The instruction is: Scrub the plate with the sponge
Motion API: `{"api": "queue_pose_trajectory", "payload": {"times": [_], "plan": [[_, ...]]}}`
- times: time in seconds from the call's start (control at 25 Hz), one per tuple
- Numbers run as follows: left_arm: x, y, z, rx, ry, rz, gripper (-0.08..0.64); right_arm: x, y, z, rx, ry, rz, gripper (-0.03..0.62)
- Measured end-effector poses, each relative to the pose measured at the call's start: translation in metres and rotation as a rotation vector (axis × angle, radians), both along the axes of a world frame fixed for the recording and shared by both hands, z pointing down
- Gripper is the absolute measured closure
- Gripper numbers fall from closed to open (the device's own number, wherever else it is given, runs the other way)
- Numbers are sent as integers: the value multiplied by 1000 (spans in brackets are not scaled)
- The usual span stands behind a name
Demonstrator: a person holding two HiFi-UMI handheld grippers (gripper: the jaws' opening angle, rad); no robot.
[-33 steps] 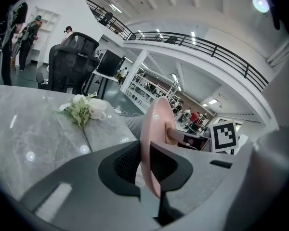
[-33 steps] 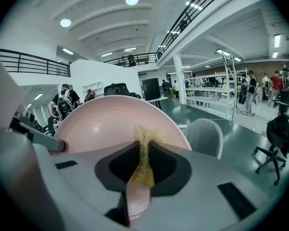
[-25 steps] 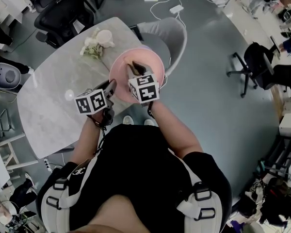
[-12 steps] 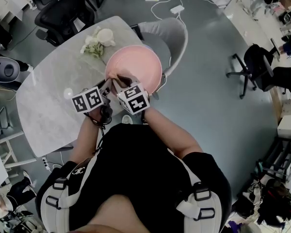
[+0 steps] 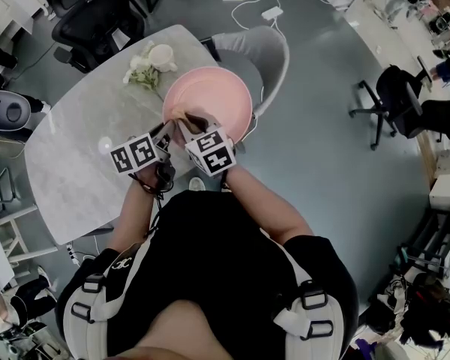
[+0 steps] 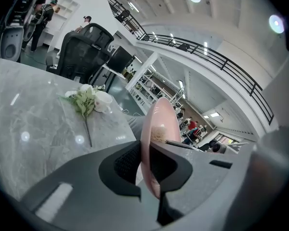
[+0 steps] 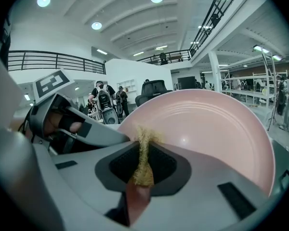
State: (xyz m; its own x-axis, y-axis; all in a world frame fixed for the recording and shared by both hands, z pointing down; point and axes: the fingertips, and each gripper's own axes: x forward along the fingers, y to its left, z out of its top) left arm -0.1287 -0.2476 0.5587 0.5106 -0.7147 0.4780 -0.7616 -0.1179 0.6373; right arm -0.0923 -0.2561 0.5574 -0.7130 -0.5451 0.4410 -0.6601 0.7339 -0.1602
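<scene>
A pink plate point(image 5: 210, 96) is held tilted up over the table's near right edge. My left gripper point(image 5: 165, 132) is shut on its near-left rim; in the left gripper view the plate point(image 6: 156, 129) stands edge-on between the jaws. My right gripper point(image 5: 187, 121) is shut on a thin yellow-brown sponge point(image 7: 143, 160), pressed against the plate's inner face point(image 7: 216, 129) near its lower left rim. In the head view the sponge point(image 5: 191, 116) shows as a small tan patch by the plate's near edge.
A grey marble table point(image 5: 82, 148) carries a white cup with a flower sprig point(image 5: 148, 64) at its far side. A grey chair point(image 5: 262, 51) stands right behind the plate. Black office chairs point(image 5: 97, 13) stand beyond the table.
The right gripper drew back from the plate's middle to its near-left rim, beside the left gripper. The plate shifted slightly left; little has moved in the last half second.
</scene>
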Motion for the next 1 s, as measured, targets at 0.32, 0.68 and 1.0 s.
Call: {"api": "queue_pose_trajectory", "payload": {"times": [0.32,0.68,1.0], "plan": [[-5,1,0,28,-37,4,518,48,-24,16,-30,33,158,540],[-13,2,-8,49,-34,-21,517,123,-44,38,-61,175,356,538],[-9,7,4,13,-31,-37,515,128,-32,55,-103,205,397,538]]}}
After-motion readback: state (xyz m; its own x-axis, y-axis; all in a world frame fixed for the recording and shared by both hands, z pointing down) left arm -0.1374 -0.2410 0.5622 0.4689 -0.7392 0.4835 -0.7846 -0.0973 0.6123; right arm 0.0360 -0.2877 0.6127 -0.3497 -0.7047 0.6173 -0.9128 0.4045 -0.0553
